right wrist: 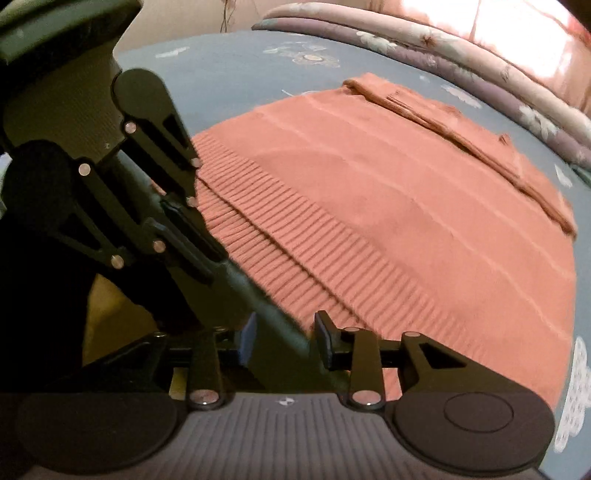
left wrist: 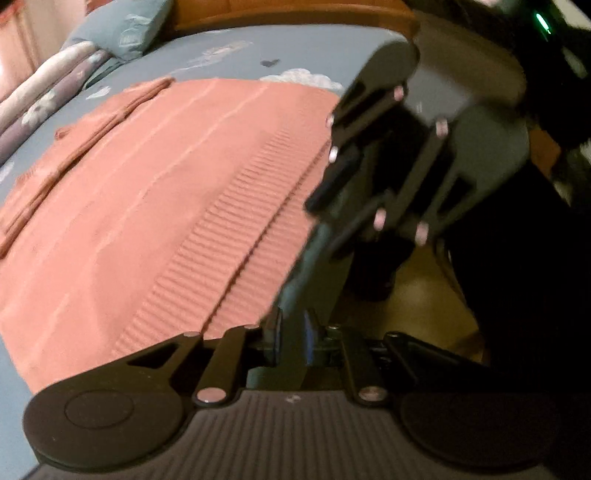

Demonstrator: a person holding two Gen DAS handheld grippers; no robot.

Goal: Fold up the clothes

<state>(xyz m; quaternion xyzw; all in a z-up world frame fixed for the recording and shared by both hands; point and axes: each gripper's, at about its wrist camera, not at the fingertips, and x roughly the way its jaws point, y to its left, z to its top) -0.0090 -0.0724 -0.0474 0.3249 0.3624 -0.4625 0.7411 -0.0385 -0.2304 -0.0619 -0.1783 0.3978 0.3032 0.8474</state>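
A salmon-pink knitted sweater (left wrist: 147, 203) (right wrist: 388, 203) lies folded flat on a blue-grey bed sheet (left wrist: 229, 51) (right wrist: 221, 74). Its ribbed hem (left wrist: 229, 236) (right wrist: 314, 258) runs along the bed's near edge, and a sleeve (left wrist: 92, 129) (right wrist: 461, 140) is folded over its far side. My left gripper (left wrist: 293, 332) (right wrist: 192, 236) hovers at the hem's end with a narrow gap between its pads and nothing in it. My right gripper (right wrist: 284, 339) (left wrist: 325, 221) stands open wider over the bed's edge, beside the hem, not touching the cloth. The two grippers are close together.
A rolled floral quilt (left wrist: 44, 92) (right wrist: 480, 74) lies along the bed's far side. A blue pillow (left wrist: 118, 33) and a wooden headboard (left wrist: 295, 11) are at one end. Yellowish floor (left wrist: 424, 302) and a person's dark clothing (left wrist: 517, 258) are beside the bed.
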